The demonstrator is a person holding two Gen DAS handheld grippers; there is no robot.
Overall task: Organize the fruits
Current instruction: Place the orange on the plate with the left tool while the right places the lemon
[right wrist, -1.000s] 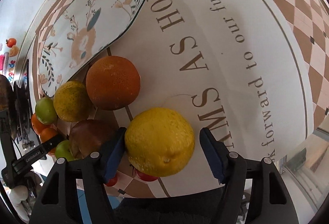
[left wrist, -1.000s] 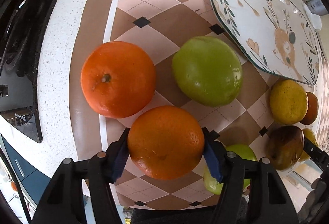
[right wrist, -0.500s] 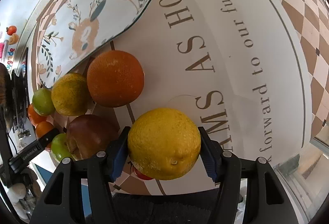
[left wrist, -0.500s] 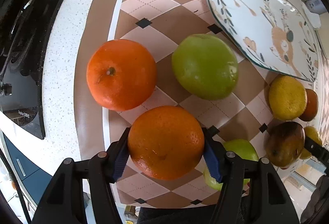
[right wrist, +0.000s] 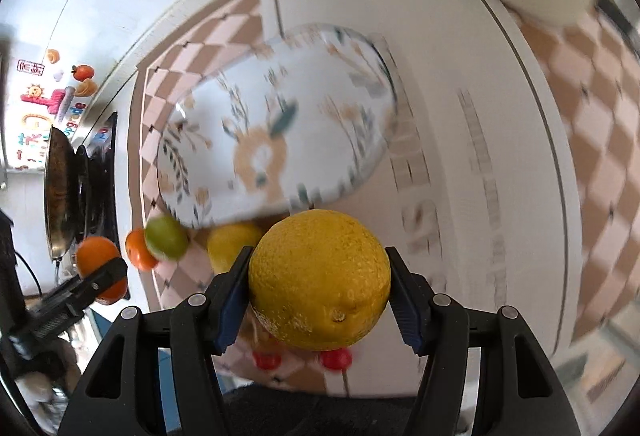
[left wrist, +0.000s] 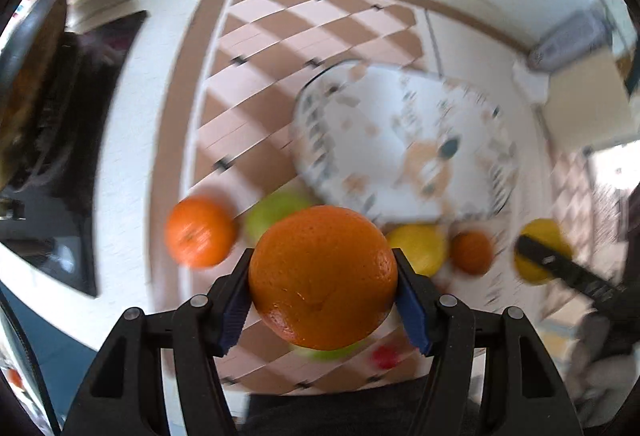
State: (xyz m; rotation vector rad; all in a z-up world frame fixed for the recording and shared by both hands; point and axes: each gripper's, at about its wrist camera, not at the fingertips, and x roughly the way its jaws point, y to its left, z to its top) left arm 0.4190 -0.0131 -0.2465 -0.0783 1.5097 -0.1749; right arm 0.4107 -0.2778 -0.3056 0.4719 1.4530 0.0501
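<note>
1. L gripper (left wrist: 322, 282) was clamped on an orange (left wrist: 322, 276), blue pads pressing both flanks; fruit carried clear of the counter.
2. R gripper (right wrist: 318, 282) had just been closing, and its pads now pressed both sides of a yellow citrus (right wrist: 320, 278), held fast, also off the surface.
3. Floral plate (left wrist: 404, 147) lay ahead of both, empty as far as I could tell; prob. the drop spot, though that's a judgement.
4. Left on the checkered mat (left wrist: 256, 95), just in front of the plate: a 2nd orange (left wrist: 198, 232), a green apple (left wrist: 276, 213), another yellow fruit (left wrist: 420, 248), a small orange one (left wrist: 472, 252). More fruit sat under the held orange, mostly hidden.
5. Risks, as I judged them:
 - Both views were blurred, so the hands seemed quick; round fruit held at only two contact patches could roll out w/ a sudden stop.
 - Both grippers heading for one plate could bump, esp. as the R one already showed at the edge of the L view.
 - Released from too high, a fruit could roll off the shallow rim & knock the cluster beside it.
 - Squeezing harder to compensate might bruise the skin.
</note>
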